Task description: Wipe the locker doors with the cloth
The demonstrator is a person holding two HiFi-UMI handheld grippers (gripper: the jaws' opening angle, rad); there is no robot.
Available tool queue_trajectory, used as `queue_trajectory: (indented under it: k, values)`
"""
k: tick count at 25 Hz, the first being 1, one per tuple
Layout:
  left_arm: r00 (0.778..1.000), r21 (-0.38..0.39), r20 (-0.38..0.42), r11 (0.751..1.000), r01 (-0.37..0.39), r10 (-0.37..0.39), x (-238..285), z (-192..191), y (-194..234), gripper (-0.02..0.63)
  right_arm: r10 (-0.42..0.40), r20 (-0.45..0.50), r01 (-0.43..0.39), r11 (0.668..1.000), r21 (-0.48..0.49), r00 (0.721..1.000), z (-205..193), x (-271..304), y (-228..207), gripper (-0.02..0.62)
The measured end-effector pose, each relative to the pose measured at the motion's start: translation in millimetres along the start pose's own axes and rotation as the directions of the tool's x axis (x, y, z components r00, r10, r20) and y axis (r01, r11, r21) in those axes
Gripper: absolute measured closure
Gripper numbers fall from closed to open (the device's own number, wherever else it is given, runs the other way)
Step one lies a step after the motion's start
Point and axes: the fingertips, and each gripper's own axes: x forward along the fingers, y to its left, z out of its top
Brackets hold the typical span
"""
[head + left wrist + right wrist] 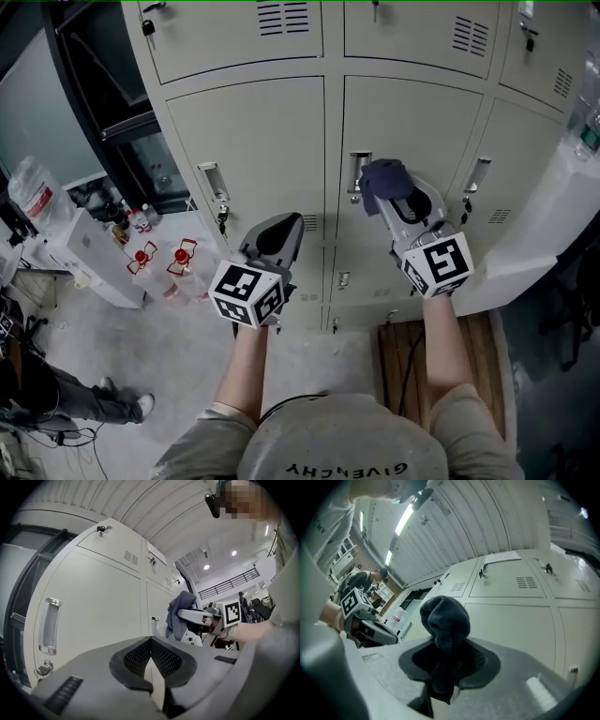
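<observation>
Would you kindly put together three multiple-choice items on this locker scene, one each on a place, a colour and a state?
1. Where is the cloth?
A. on the floor
B. in the right gripper
C. on a shelf

2. What colour is the cloth?
A. white
B. red
C. dark blue

3. How do the left gripper's jaws stand?
A. wide apart
B. together, with nothing between
C. clamped on a key

Answers: 1 B, the right gripper view shows its jaws clamped on the bunched cloth. 2 C, it reads dark blue against the pale locker doors. 3 B, the left gripper view shows the tips meeting, with nothing held.
</observation>
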Motion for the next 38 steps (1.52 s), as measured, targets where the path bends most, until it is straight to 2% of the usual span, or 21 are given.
queue_trajectory:
  k: [6,10,13,16,19,23,25,31,38]
  values:
    - [1.000,0.013,0.019,1.000,-0.018,0.018,22.4,19.8,6.1,0.607,0.015,0.044,-0.007,0.984,-0.177,0.999,45.3,32.7,-33.4,0.486]
    - [0.999,0.011,0.016,0.999,-0.033,0.033,36.2,23.6,10.5,0.607,0.037,0.015,-0.031,0.954,-0.298,0.999,74.1,58.0,-44.4,0.486]
    - [0.998,0.005,0.025,0.999,-0.050,0.050,43.3,28.8,10.9,0.607,0.077,0.030,-0.058,0.912,-0.406,0.997,91.5,77.5,-47.2,0.486]
    - [0.997,0.003,0.033,0.997,-0.072,0.072,46.9,36.9,13.4,0.607,0.072,-0.004,-0.066,0.890,-0.452,0.997,100.4,91.1,-50.2,0.486]
    - [0.995,0.010,0.034,0.995,-0.097,0.097,48.6,43.4,18.1,0.607,0.075,-0.005,-0.066,0.836,-0.545,0.997,107.6,101.8,-50.4,0.486]
    - [0.992,0.014,0.035,0.993,-0.119,0.118,49.2,48.2,21.9,0.607,0.020,-0.025,-0.031,0.730,-0.683,0.999,101.9,109.9,-52.9,0.486]
    - [0.992,0.009,0.030,0.992,-0.123,0.123,48.9,45.8,21.2,0.607,0.007,-0.029,-0.025,0.708,-0.706,1.000,97.4,109.5,-49.8,0.489]
    - [0.991,-0.018,0.018,0.991,-0.133,0.133,53.7,34.2,18.8,0.607,0.045,-0.061,-0.074,0.730,-0.679,0.997,65.6,100.8,-35.5,0.489]
    - [0.990,-0.033,-0.003,0.989,-0.141,0.141,54.0,21.8,14.2,0.607,0.057,-0.086,-0.093,0.849,-0.520,0.995,23.0,85.8,-24.6,0.489]
